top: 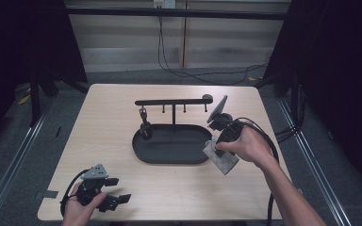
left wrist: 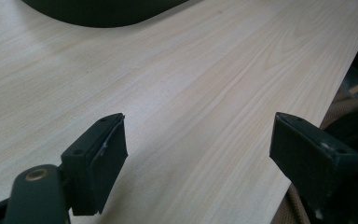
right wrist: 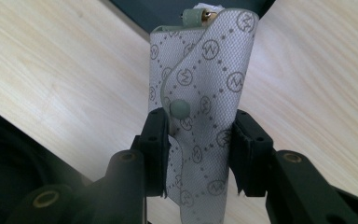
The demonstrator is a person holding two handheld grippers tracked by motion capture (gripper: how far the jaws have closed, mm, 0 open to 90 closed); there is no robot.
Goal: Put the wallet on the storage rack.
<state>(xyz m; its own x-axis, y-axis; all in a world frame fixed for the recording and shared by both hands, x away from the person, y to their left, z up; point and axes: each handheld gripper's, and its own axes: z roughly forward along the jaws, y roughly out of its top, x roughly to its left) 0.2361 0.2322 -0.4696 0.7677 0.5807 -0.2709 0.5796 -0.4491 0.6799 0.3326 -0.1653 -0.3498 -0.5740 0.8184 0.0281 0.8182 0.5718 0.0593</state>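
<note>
My right gripper (right wrist: 198, 151) is shut on a small grey patterned pouch (right wrist: 200, 88) with a snap button, its pads pressing both sides. From above, the pouch (top: 221, 158) hangs over the right end of the black oval tray (top: 169, 155), and the right gripper (top: 222, 136) sits in a hand just above it. A black stand with a hook bar (top: 172, 101) rises behind the tray; a small dark item (top: 144, 123) dangles from its left hook. My left gripper (top: 115, 190) rests near the table's front left corner. Its jaws stand wide apart, open, over bare wood (left wrist: 196, 154).
The light wooden table (top: 108, 117) spans the view, with dark floor and metal rails on both sides. Cables (top: 273, 150) trail from the right gripper off the table's right edge. The tray's edge (left wrist: 102, 14) lies ahead of the left gripper.
</note>
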